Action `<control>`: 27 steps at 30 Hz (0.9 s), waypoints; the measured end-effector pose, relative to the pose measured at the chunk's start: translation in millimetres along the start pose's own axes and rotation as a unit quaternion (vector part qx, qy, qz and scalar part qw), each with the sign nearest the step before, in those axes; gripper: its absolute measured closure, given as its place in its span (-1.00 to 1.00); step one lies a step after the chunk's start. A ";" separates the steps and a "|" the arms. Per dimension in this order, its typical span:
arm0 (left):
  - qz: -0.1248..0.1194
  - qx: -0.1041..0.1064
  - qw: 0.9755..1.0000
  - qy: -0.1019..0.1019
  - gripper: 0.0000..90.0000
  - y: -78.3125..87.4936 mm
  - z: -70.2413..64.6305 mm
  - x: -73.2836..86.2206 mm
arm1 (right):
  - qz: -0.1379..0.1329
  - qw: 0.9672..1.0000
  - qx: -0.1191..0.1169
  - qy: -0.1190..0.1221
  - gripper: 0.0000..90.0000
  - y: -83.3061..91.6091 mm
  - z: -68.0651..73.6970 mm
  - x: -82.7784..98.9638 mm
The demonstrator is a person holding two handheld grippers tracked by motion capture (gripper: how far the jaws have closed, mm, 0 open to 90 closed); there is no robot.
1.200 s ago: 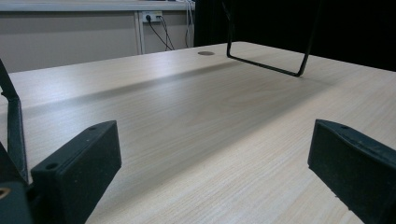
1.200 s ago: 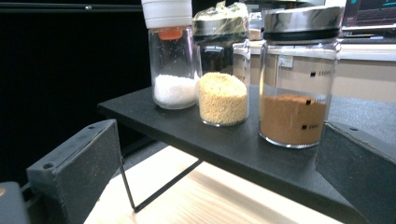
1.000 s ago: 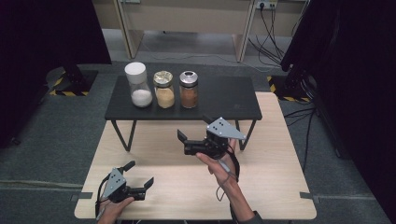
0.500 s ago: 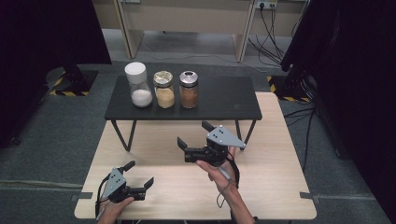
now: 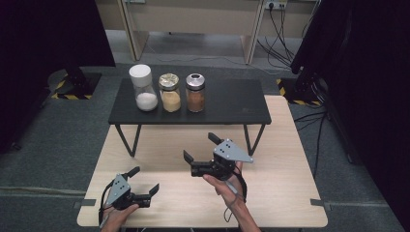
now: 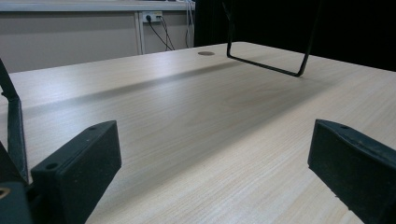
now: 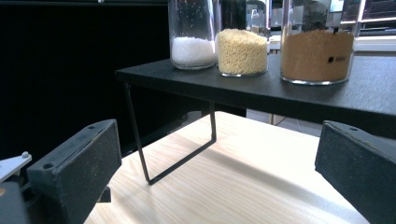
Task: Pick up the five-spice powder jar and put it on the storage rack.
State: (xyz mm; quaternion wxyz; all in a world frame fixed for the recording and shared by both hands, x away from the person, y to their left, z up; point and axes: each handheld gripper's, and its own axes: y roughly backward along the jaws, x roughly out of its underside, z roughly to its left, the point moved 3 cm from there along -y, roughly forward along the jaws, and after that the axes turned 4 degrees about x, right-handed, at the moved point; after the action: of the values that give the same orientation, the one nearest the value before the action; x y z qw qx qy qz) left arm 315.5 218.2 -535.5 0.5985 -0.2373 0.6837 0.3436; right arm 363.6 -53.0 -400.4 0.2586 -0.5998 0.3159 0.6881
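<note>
Three glass jars in a row on the left part of the black shelf (image 5: 227,104) that stands on the counter (image 5: 270,193). Left jar (image 5: 143,88): tallest, white lid, white grains low in the bottom. Middle jar (image 5: 169,93): gold lid, pale yellow grains, about half full. Right jar (image 5: 195,92): silver lid, reddish-brown powder, fuller. All upright, lids on, set just beside one another; too close to tell whether the glass touches
</note>
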 end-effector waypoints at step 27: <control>0.000 0.000 1.000 0.002 -0.95 -0.1 0.5 0.0 | 0.012 1.000 -0.006 -0.018 -0.98 -2.9 0.0 42.1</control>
State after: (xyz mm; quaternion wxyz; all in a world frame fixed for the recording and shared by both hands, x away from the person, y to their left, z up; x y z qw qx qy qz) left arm 315.9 218.6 -535.5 0.5970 -0.2378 0.6853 0.3428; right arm 359.5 -52.0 -442.4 0.2525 -0.5850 0.3144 0.7037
